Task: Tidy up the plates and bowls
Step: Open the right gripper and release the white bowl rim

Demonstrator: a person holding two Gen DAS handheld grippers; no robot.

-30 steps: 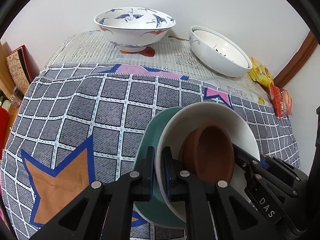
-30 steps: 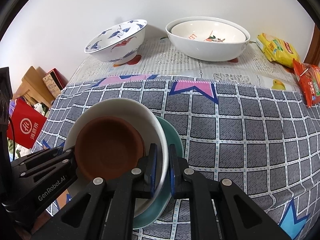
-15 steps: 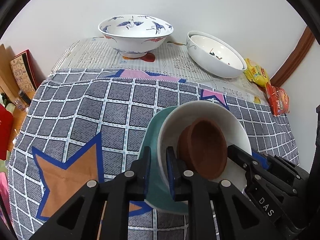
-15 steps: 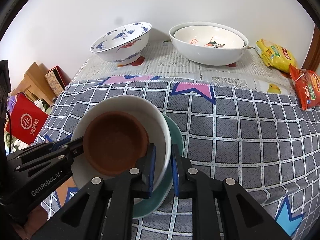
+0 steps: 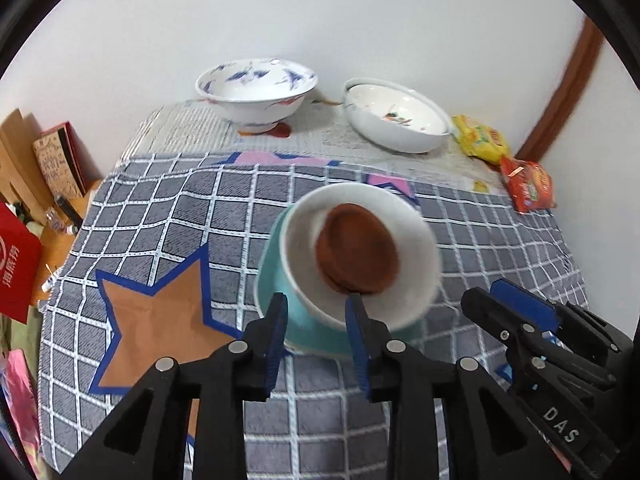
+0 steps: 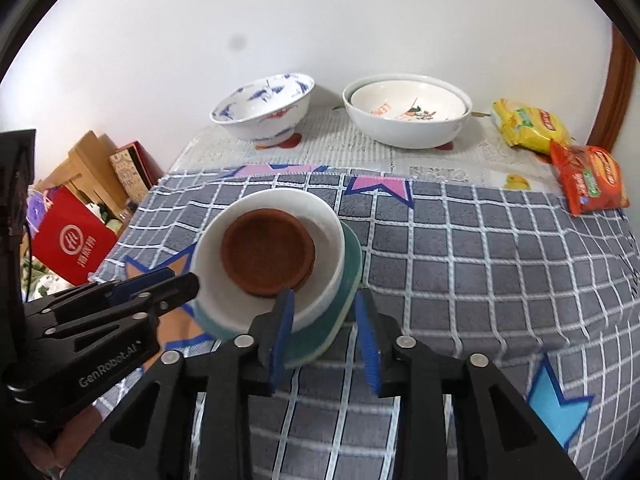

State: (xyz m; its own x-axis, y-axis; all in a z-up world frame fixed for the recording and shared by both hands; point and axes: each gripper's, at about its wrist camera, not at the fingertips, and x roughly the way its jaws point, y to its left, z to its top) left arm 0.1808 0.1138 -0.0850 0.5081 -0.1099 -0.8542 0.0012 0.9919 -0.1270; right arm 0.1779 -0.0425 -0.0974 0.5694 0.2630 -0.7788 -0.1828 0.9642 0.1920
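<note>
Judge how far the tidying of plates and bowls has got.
Done: brown dish nested in white bowl on teal plate.
In hand: nothing; left gripper and right gripper have just opened off the stack.
Left: blue-patterned bowl and paired white bowls stand apart.

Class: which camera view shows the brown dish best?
The right wrist view: the brown dish shows sharp, nearly whole, inside the white bowl. The left wrist view shows the same dish motion-blurred, its near edge behind a fingertip.

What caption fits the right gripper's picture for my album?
Right gripper, fingers just opened, lets go of the stacked teal plate, white bowl and brown dish.
</note>
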